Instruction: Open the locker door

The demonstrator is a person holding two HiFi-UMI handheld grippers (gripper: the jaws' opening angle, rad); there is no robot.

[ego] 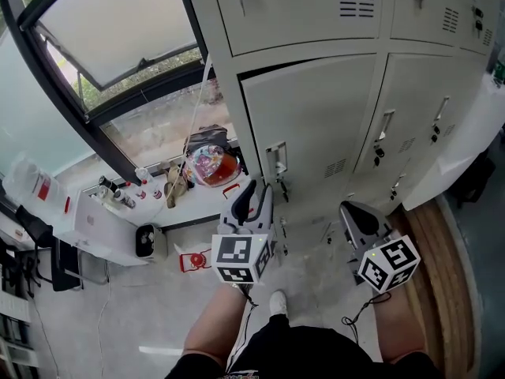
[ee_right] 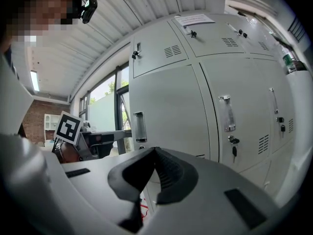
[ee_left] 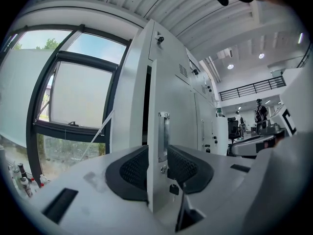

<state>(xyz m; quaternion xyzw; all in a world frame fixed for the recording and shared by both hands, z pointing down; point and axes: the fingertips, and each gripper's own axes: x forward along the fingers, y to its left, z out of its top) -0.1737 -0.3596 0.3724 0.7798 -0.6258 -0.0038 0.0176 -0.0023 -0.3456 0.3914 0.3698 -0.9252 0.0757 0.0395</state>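
The grey locker door (ego: 316, 125) stands slightly ajar, with a dark gap along its top and left edge. Its metal handle (ego: 276, 160) sits near that free edge. My left gripper (ego: 256, 197) is at the door's free edge below the handle, its jaws parted. In the left gripper view the door edge (ee_left: 155, 131) and handle (ee_left: 163, 136) stand between the black pads (ee_left: 129, 173), which flank the door without clearly squeezing it. A small key (ee_left: 174, 189) hangs under the handle. My right gripper (ego: 355, 212) hangs low to the right, away from the lockers, pads (ee_right: 168, 173) closed together on nothing.
More lockers (ego: 410, 109) with handles and keys stand to the right and above. Left of the door is a window ledge (ego: 197, 196) with a colourful bag (ego: 211, 164) and small bottles (ego: 114, 192). A white box (ego: 146, 241) lies on the floor. The person's shoe (ego: 277, 302) is below the grippers.
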